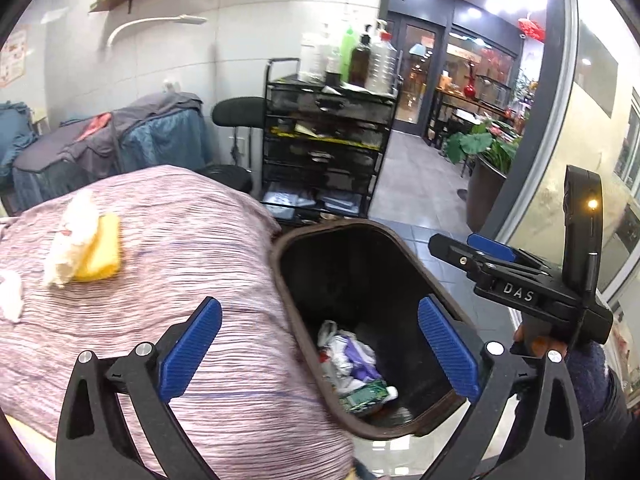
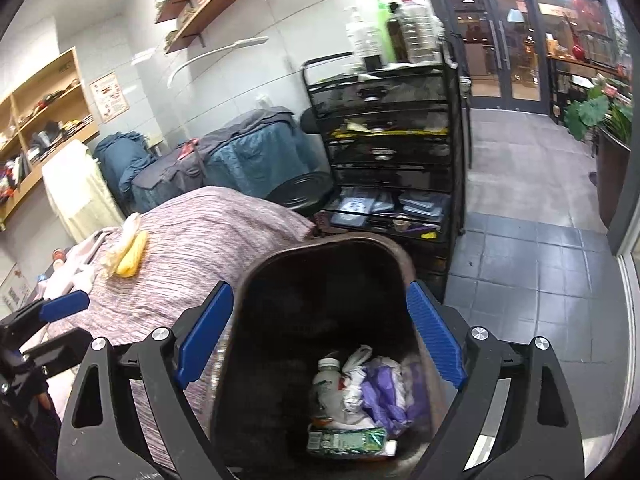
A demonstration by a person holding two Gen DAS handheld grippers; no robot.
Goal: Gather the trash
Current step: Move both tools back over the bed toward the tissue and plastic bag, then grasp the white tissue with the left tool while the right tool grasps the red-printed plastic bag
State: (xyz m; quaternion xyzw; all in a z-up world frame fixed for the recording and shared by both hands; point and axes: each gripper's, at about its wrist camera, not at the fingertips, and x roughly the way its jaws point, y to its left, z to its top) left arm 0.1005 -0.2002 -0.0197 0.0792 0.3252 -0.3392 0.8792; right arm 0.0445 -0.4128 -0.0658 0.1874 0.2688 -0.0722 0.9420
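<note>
Trash (image 1: 354, 364) lies at the bottom of a dark bin (image 1: 400, 248) in the left wrist view, below and between the fingers of the left gripper (image 1: 320, 344), whose blue pads stand wide apart with nothing between them. One pad hangs over the striped cloth (image 1: 180, 280), the other over the bin's mouth. More litter sits on that cloth, well to the left: a white tissue (image 1: 74, 236) touching a yellow sponge (image 1: 102, 254). At the right edge the right gripper (image 1: 472, 248) shows from the side, lettered "DAS", with a hand (image 1: 540, 346) in a dark sleeve under it.

From the right wrist, the bin (image 2: 280, 264) fills the middle, and the right gripper (image 2: 320, 336) points down into it with jaws spread, gripping nothing. The trash (image 2: 360, 400) rests below the pads: a white bottle (image 2: 326, 384), crumpled white and purple wrappers, and a green carton whose print is too small to read. The sponge (image 2: 130, 258) and tissue (image 2: 126, 232) lie on the cloth (image 2: 208, 232) to the left. The left gripper (image 2: 60, 316) enters at the left edge.
</note>
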